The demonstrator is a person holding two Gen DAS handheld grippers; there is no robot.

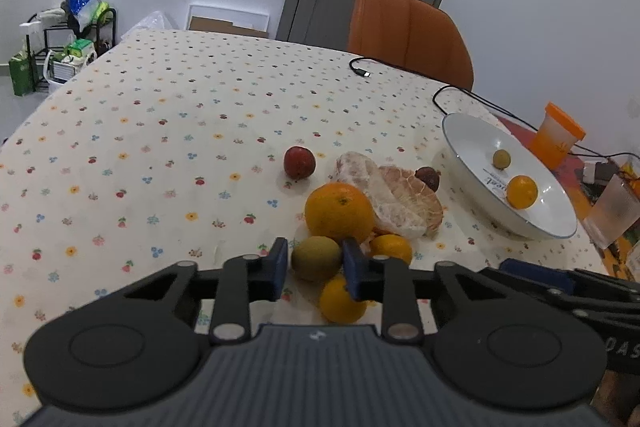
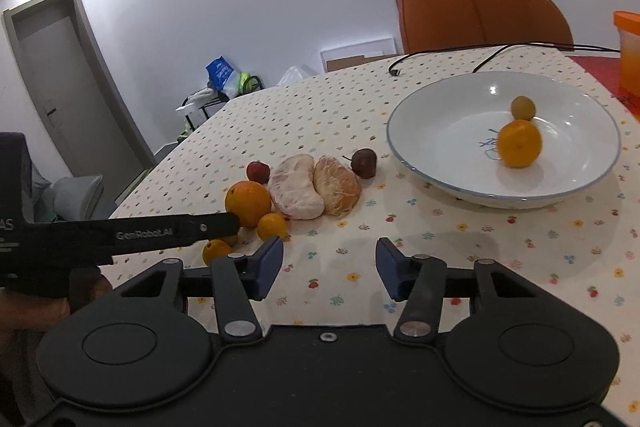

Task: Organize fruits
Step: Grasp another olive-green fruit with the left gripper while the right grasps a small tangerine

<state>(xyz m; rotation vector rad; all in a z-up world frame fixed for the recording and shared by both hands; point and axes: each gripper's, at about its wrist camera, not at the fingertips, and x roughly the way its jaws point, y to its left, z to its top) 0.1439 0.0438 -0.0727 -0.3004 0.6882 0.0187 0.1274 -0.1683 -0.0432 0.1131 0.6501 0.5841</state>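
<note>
In the left wrist view my left gripper (image 1: 315, 263) has its blue pads on either side of a small green-yellow fruit (image 1: 316, 257), which fills the gap. Around it lie a big orange (image 1: 339, 211), two small oranges (image 1: 391, 248) (image 1: 340, 301), peeled pomelo pieces (image 1: 390, 199), a red fruit (image 1: 299, 163) and a dark plum (image 1: 428, 177). The white plate (image 1: 472, 139) holds a small orange (image 1: 521, 191) and a green fruit (image 1: 501, 159). My right gripper (image 2: 330, 263) is open and empty above the cloth, in front of the plate (image 2: 440, 131).
An orange chair (image 1: 404, 31) stands behind the table. A black cable (image 1: 360, 69) lies on the far cloth. An orange-lidded cup (image 1: 556, 135) and a clear glass (image 1: 612, 211) stand to the right of the plate. The left gripper's body (image 2: 120, 235) crosses the right wrist view.
</note>
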